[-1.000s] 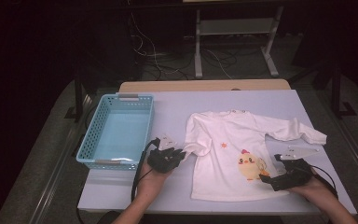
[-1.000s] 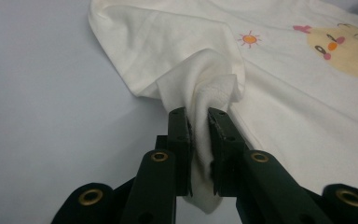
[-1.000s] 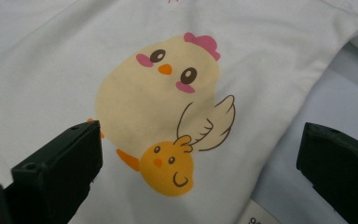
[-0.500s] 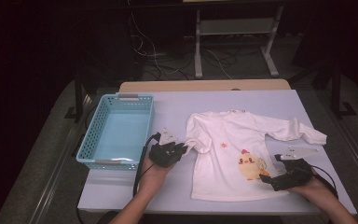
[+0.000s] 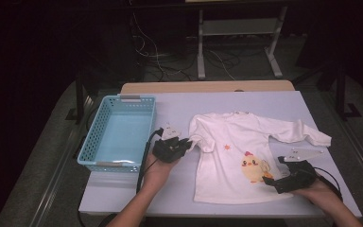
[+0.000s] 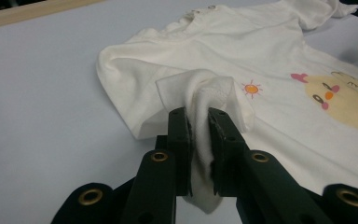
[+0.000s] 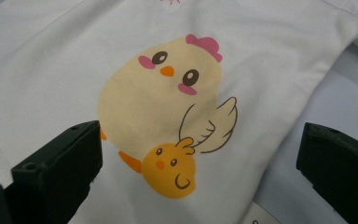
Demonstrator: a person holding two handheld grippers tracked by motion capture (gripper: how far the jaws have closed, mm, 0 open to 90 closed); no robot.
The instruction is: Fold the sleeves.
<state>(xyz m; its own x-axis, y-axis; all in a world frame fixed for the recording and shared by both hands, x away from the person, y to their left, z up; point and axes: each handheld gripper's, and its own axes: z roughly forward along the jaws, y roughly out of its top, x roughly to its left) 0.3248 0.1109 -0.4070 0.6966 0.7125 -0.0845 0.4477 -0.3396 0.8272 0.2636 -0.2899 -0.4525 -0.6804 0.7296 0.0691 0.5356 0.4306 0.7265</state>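
White shirt with a chick picture flat on the bench, sleeve pinched tight in the left gripper fingers, right gripper fingers wide apart over the chick, blue basket just beside on the left, nothing in the way.

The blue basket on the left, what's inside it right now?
Nothing can be seen in the blue basket: the high view shows its pale floor bare. The inner face of its near wall is hidden from that angle. The white shirt lies on the table beside it.
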